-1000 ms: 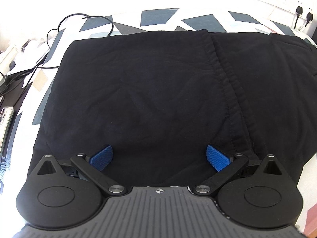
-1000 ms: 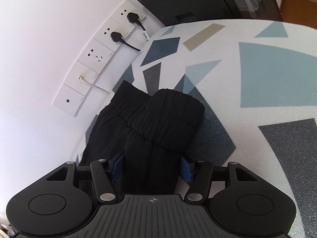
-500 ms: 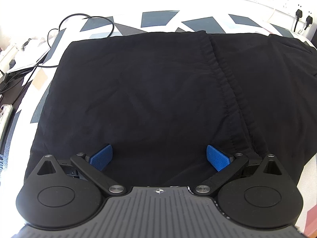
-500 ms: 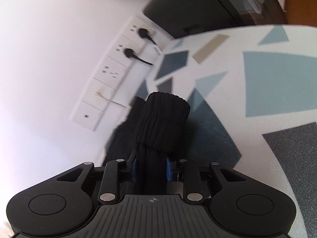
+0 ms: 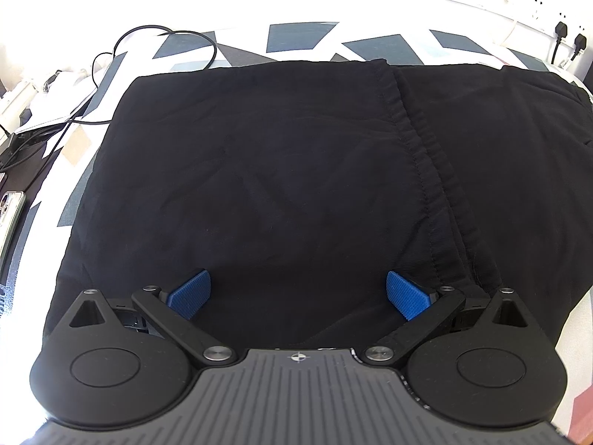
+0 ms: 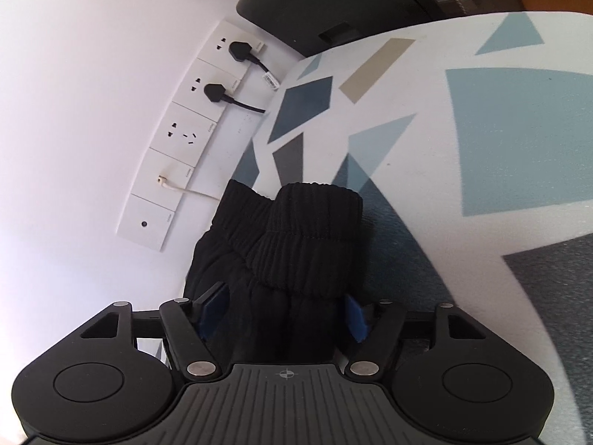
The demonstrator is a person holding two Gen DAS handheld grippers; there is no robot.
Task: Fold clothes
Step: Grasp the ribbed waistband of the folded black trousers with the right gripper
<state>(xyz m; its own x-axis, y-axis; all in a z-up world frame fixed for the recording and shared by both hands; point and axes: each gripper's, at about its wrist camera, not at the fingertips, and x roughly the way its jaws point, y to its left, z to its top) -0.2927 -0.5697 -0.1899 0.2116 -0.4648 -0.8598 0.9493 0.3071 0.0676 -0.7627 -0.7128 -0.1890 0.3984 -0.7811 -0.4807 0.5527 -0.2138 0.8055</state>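
Right tool point(image 6: 283, 315): jaws opening, ribbed waistband point(image 6: 307, 237) of the black garment point(image 5: 278, 185) between them; pads look just clear of the cloth, grip judged released. Left tool point(image 5: 296, 293): spread wide, holding nothing, above the garment's near edge.

Status: garment lies flat on the patterned table point(image 6: 481, 148), doubled lengthwise w/ seam point(image 5: 426, 170) on top. Judged approx. one fold done; cross-folds remain.

View diff.: left wrist shows full garment spread, cable point(image 5: 166, 37), phone point(image 5: 9, 218). Right wrist shows waistband end, wall sockets point(image 6: 200, 118), only.
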